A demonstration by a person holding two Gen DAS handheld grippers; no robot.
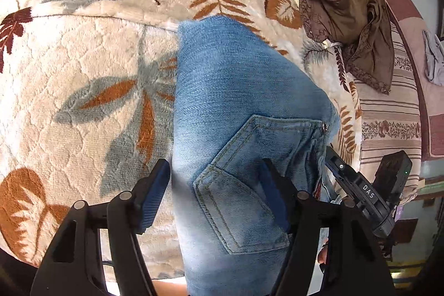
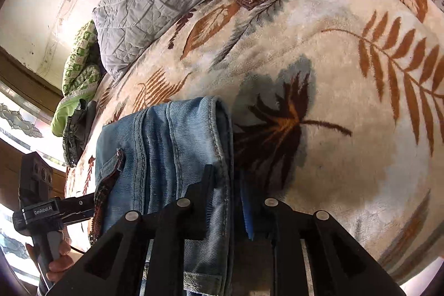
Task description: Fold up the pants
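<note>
On the bed, over a cream blanket printed with rust and grey leaves, the blue jeans lie folded into a narrow stack, back pocket up. The left gripper has its fingers wide, straddling one edge of the denim without pressing it. The right gripper has narrow fingers closed on the folded edge of the jeans. A brown garment and a grey quilted pillow lie farther up the bed.

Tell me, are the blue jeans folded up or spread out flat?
Folded. The jeans lie as a short, thick bundle on the leaf-patterned blanket, with layers stacked at the edge.
</note>
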